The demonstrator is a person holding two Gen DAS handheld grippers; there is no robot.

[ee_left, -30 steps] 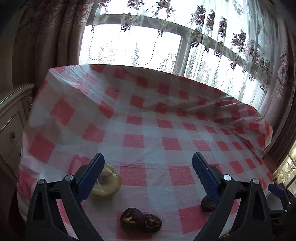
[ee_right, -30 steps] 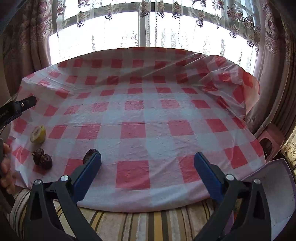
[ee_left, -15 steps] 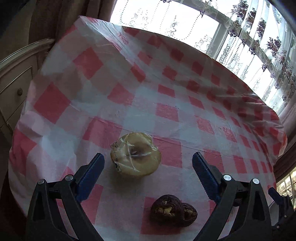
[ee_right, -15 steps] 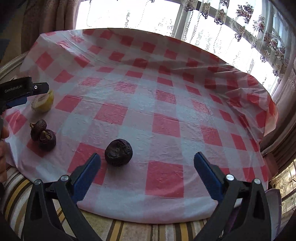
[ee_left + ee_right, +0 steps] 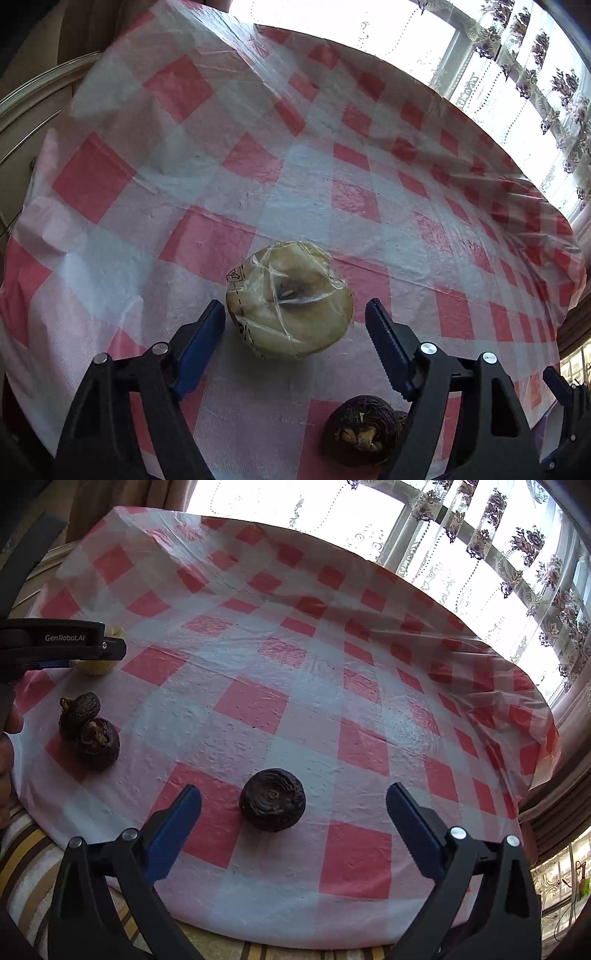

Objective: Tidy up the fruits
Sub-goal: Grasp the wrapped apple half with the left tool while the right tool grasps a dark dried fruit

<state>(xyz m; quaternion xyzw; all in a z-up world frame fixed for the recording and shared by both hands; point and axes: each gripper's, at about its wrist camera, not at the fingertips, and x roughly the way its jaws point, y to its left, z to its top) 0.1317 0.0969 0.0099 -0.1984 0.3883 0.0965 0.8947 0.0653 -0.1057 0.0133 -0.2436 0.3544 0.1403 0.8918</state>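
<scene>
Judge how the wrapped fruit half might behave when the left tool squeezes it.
The fruit half is covered in shiny, wrinkled film, so the pads may slip a little on it. It lies with its cut face up and rounded side on the tablecloth, so it could rock or tip when nudged. The flesh looks soft and browned in the middle, so a hard squeeze would probably dent it.

We see a round table under a red-and-white checked cloth (image 5: 258, 705), bright daylight through a window (image 5: 295, 506) with flowered lace curtains (image 5: 524, 554), and a cream cabinet (image 5: 22, 122) left.
</scene>
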